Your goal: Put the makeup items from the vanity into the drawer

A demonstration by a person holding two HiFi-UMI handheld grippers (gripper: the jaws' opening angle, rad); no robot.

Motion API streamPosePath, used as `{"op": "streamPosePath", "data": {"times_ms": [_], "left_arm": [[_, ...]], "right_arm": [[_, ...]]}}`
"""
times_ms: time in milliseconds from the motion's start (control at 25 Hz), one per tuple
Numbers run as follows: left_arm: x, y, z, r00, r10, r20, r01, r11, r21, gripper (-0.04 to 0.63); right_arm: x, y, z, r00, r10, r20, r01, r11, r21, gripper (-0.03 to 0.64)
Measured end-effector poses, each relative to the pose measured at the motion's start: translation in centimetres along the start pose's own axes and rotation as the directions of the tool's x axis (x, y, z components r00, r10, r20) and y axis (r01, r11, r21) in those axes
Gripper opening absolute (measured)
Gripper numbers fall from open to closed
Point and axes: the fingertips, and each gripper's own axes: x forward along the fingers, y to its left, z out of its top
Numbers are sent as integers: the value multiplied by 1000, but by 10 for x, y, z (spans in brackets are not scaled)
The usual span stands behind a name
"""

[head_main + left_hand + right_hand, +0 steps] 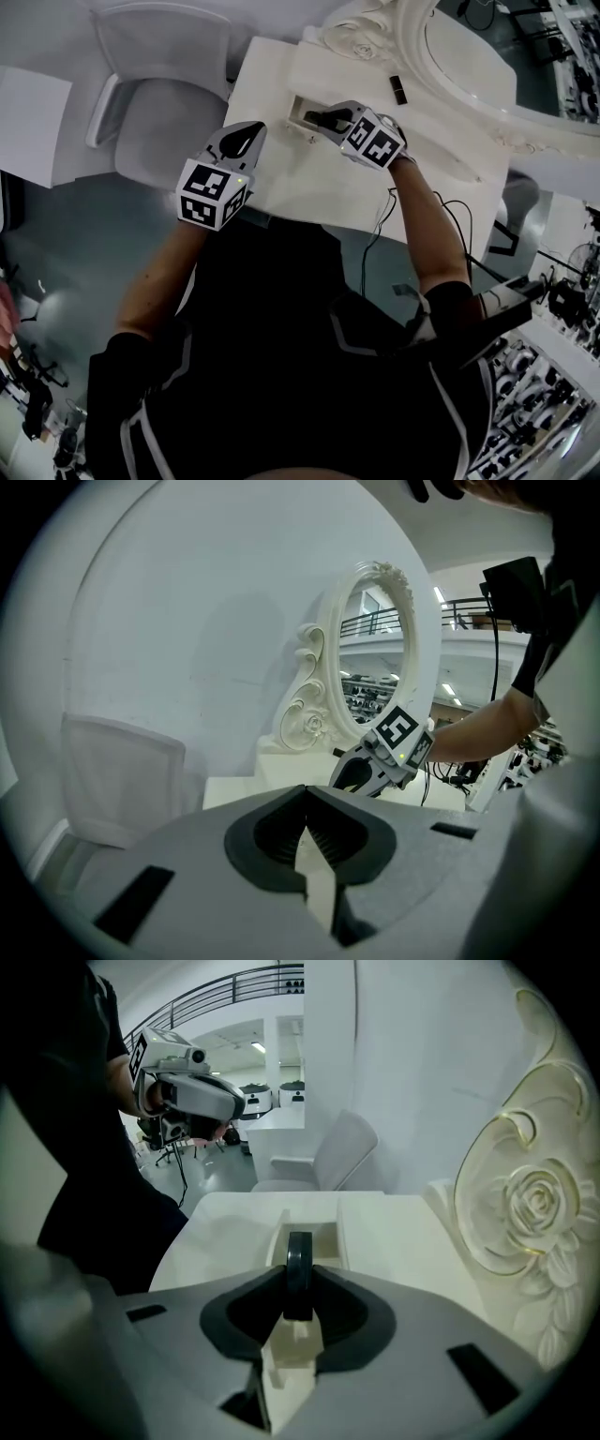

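Observation:
My right gripper (pixel 324 119) is shut on a dark round compact (pixel 299 1271), held edge-on between its pads. It hangs just over the small open drawer (pixel 306 1237) set into the white vanity top (pixel 337 187). In the head view the drawer (pixel 298 111) lies right under that gripper's tips. A black stick-shaped makeup item (pixel 397 89) lies on the vanity beside the mirror base. My left gripper (pixel 251 134) hovers at the vanity's left front edge, its jaws (pixel 306 791) shut with nothing between them. The right gripper (pixel 364 775) shows ahead in the left gripper view.
An ornate white oval mirror (pixel 487 56) with a carved rose (pixel 532 1206) stands at the back of the vanity. A grey chair (pixel 159 103) sits to the left. A black cable (pixel 384 214) hangs off the vanity's front edge.

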Motion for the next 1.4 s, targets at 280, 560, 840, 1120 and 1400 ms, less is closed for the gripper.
{"op": "streamPosePath", "data": {"times_ms": [280,560,840,1120,1400], "left_arm": [[-1,-1,-10,1000,20,-19,-20,1000,-10,3],[-3,3,-15,999,29,-26,-30,999,-20,3],[-7,5,-15,999,34,-24,-35,999,-22,3],[-11,8,-15,999,42,-23,-43,999,-21,3],[-17,13,-17,998,52,-25,-53,998,-27,3]], "right_arm": [[14,-1,-7,998,46,-37,-47,999,-17,94],[19,-2,-8,996,35,-84,-38,999,-36,95],[18,0,-7,995,39,-88,-43,998,-46,95],[18,-1,-9,994,51,-91,-56,997,-48,97],[16,-2,-10,994,57,-89,-60,998,-29,97]]}}
